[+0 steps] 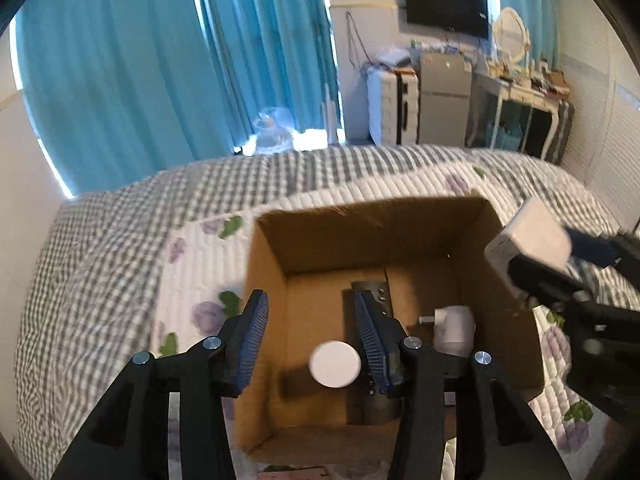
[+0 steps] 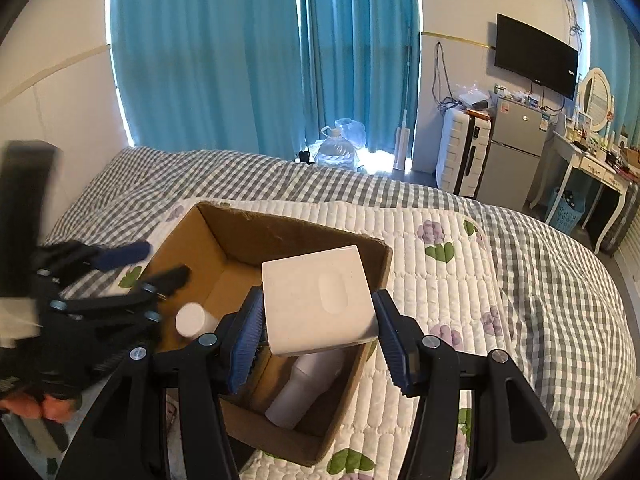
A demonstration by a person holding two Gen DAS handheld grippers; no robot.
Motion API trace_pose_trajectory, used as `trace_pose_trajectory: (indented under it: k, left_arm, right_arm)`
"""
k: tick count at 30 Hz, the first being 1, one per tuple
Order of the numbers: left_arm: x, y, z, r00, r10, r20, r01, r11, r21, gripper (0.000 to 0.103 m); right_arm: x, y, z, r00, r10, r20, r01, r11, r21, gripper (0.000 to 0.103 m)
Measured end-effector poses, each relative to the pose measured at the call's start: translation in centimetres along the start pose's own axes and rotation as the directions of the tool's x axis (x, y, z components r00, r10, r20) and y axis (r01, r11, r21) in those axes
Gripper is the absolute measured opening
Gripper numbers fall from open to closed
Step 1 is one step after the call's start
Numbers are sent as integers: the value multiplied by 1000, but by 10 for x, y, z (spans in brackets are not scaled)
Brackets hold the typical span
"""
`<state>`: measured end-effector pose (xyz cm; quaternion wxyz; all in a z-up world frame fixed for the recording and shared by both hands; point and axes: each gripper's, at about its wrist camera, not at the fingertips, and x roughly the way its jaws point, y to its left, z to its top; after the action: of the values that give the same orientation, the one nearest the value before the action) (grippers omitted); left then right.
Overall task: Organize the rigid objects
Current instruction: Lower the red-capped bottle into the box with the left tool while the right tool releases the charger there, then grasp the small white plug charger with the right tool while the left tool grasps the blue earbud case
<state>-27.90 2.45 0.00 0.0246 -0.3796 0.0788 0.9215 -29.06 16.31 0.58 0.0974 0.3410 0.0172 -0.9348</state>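
An open cardboard box (image 1: pixel 472 240) stands on the quilted bed; it also shows in the right wrist view (image 2: pixel 208 236). Inside lie a dark remote (image 1: pixel 376 296), a white plug-like part (image 1: pixel 456 324) and a white cylinder with a round cap (image 1: pixel 335 364), seen too in the right wrist view (image 2: pixel 192 320). My left gripper (image 1: pixel 316 340) is open and empty above the box. My right gripper (image 2: pixel 320 332) is shut on a white square box (image 2: pixel 320 300) and holds it over the cardboard box's right side; that white box shows in the left wrist view (image 1: pixel 532 240).
The bed has a flowered white quilt (image 2: pixel 440 280) over a grey checked cover (image 2: pixel 560 280). Blue curtains (image 2: pixel 240 60), a water jug (image 2: pixel 336 152), a white suitcase (image 2: pixel 460 152), a small fridge (image 2: pixel 516 152) and a dressing table (image 2: pixel 592 164) stand beyond.
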Motion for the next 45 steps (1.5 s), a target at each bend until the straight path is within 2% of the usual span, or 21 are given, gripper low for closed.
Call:
trace_pose_trajectory:
  k: [7, 8, 9, 10, 11, 13, 15, 18, 21, 24, 27, 31, 34, 36, 38, 39, 40, 41, 43, 45]
  left_arm:
    - [-20, 27, -25, 999, 20, 31, -18, 998, -60, 48]
    - [-22, 29, -31, 999, 19, 33, -17, 998, -64, 48]
    - [-25, 31, -36, 999, 19, 33, -17, 998, -66, 48]
    - [-27, 33, -40, 999, 21, 31, -19, 998, -66, 48]
    - [-30, 34, -44, 999, 23, 29, -21, 998, -66, 48]
    - [-40, 37, -52, 999, 33, 36, -30, 997, -68, 54]
    - [-53, 38, -62, 998, 47, 46, -43, 996, -83, 74]
    - [-77, 43, -85, 997, 45, 62, -38, 993, -110, 84]
    - [-93, 43, -109, 997, 51, 61, -43, 991, -123, 95]
    - [-107, 39, -141, 997, 26, 68, -18, 993, -113, 103]
    - [-104, 31, -172, 999, -10, 46, 14, 996, -91, 103]
    - [-88, 24, -194, 1000, 23, -2, -23, 997, -67, 103]
    - [-74, 25, -203, 997, 60, -46, -63, 996, -57, 103]
    - [-68, 28, -209, 995, 69, -69, -74, 995, -64, 103]
    - [-66, 32, -212, 995, 62, -82, -69, 994, -82, 103]
    - [-66, 35, -213, 995, 54, -85, -62, 994, -94, 103]
    - [-67, 37, -214, 996, 43, -84, -51, 993, -105, 103]
    - [-68, 38, -215, 996, 34, -79, -43, 993, -111, 103]
    - [-70, 39, -215, 997, 23, -74, -32, 992, -118, 103]
    - [-70, 38, -216, 997, 29, -78, -38, 993, -113, 103]
  right_arm:
    - [38, 14, -10, 999, 12, -48, -11, 1000, 4, 55]
    - [40, 16, -12, 999, 6, -43, -5, 1000, 8, 58]
    - [39, 16, -13, 999, -6, -37, 6, 1000, 4, 69]
    - [35, 17, -13, 1000, -14, -24, 14, 1000, -2, 75]
    - [26, 18, -13, 1000, -17, -6, 17, 1000, -9, 75]
    - [10, 19, -14, 999, -32, 8, 32, 999, -22, 75]
    - [-12, 19, -19, 998, -54, 19, 54, 998, -24, 76]
    - [-48, 23, -39, 999, -45, 17, 45, 999, -19, 82]
    - [-74, 31, -69, 999, -45, 1, 45, 999, -18, 83]
    - [-86, 49, -108, 998, -8, -57, 6, 1000, -28, 83]
    - [-76, 68, -148, 987, 36, -157, -43, 998, -39, 83]
    - [-53, 89, -187, 959, 71, -275, -90, 994, -55, 83]
    - [-35, 105, -200, 941, 78, -329, -115, 989, -94, 82]
    - [-25, 110, -203, 930, 102, -353, -138, 988, -77, 82]
    - [-12, 110, -206, 921, 116, -373, -149, 987, -62, 79]
    - [-8, 110, -208, 918, 129, -374, -161, 985, -57, 72]
    - [-3, 110, -208, 911, 143, -387, -175, 983, -48, 61]
    - [4, 111, -211, 898, 156, -411, -189, 981, -41, 55]
    - [10, 117, -216, 896, 127, -426, -174, 982, -72, 41]
    - [8, 118, -218, 903, 115, -413, -162, 983, -82, 41]
